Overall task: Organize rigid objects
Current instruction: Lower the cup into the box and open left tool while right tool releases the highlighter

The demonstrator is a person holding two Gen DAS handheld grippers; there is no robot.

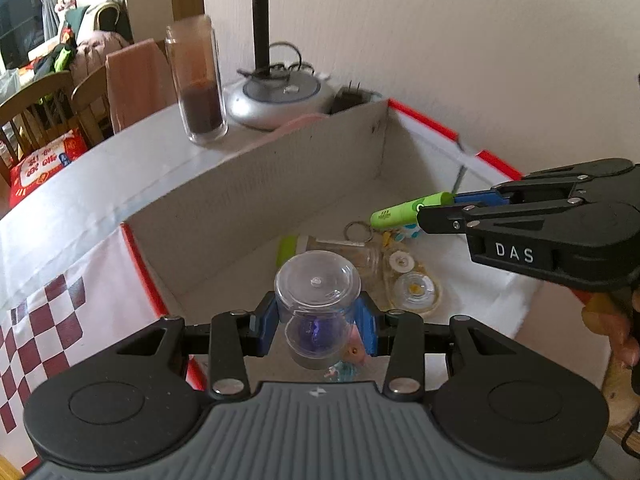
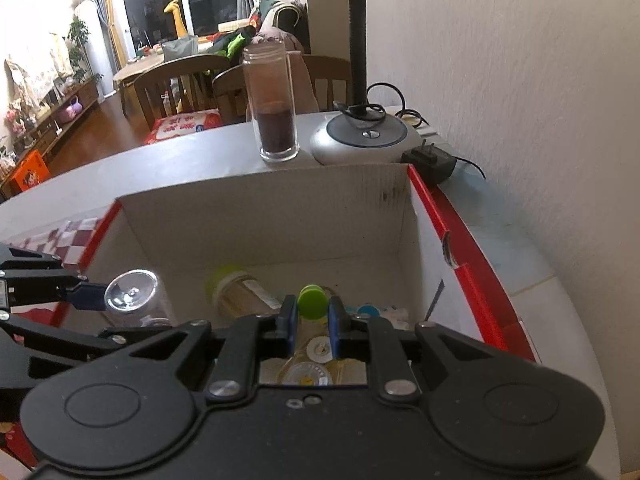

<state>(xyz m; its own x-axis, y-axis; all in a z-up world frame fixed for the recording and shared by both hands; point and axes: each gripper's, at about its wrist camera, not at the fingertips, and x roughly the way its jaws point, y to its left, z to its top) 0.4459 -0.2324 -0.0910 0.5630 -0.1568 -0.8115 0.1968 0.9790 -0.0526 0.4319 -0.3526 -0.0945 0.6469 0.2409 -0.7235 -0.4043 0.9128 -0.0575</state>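
Observation:
My left gripper (image 1: 316, 322) is shut on a clear plastic capsule (image 1: 316, 296) with something purple inside, held over the open cardboard box (image 1: 256, 196). The capsule also shows in the right wrist view (image 2: 130, 294). My right gripper (image 2: 312, 312) is shut on a green tube (image 2: 311, 300), held above the box floor; it also shows in the left wrist view (image 1: 408, 210). In the box lie a jar with a green lid (image 2: 236, 292), a key ring (image 1: 358, 230) and clear round tape dispensers (image 1: 416, 290).
A tall glass jar with dark powder (image 2: 276, 114) and a lamp base (image 2: 364, 138) stand behind the box, with a black adapter (image 2: 430, 164) near the wall. A red-checked cloth (image 1: 44, 320) lies left of the box. Chairs stand beyond the table.

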